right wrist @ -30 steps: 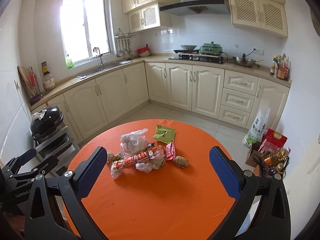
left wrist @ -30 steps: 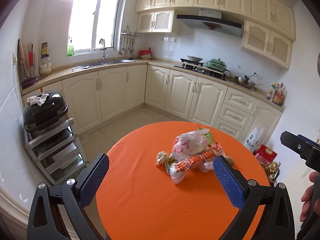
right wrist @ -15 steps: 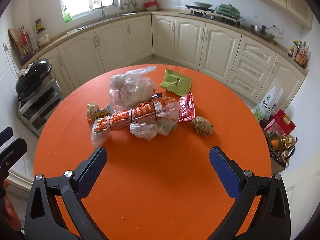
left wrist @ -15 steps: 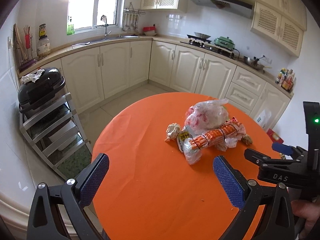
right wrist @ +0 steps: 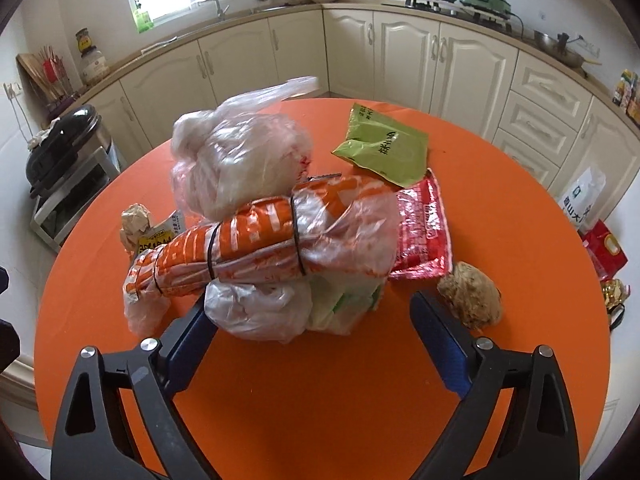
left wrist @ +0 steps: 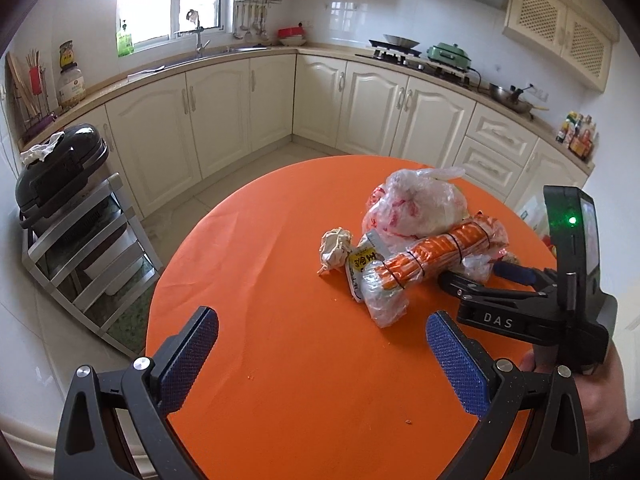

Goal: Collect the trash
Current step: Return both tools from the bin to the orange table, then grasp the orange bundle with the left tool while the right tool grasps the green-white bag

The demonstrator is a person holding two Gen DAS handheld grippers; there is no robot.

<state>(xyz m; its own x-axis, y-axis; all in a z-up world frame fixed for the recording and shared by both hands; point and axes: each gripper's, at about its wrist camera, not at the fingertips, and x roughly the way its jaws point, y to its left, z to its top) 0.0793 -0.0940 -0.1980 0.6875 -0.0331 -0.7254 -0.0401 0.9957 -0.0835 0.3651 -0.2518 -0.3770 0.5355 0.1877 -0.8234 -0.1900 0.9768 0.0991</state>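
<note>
- My right gripper (right wrist: pixel 308 316): jaws spread, just been narrowing, flanking the clear bag (right wrist: pixel 260 310) under the banded orange wrapper (right wrist: pixel 256 248).
- My left gripper (left wrist: pixel 320 356): spread over bare orange table (left wrist: pixel 260 280).
- Trash: heaped mid-table.

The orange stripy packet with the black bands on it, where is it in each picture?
Left wrist view: the orange stripy packet lies right of centre on the orange table, in front of the clear plastic bag.
Right wrist view: it lies across the middle, just beyond the right claw.
Shared landmark: the crumpled paper ball at the packet's left end.
</note>
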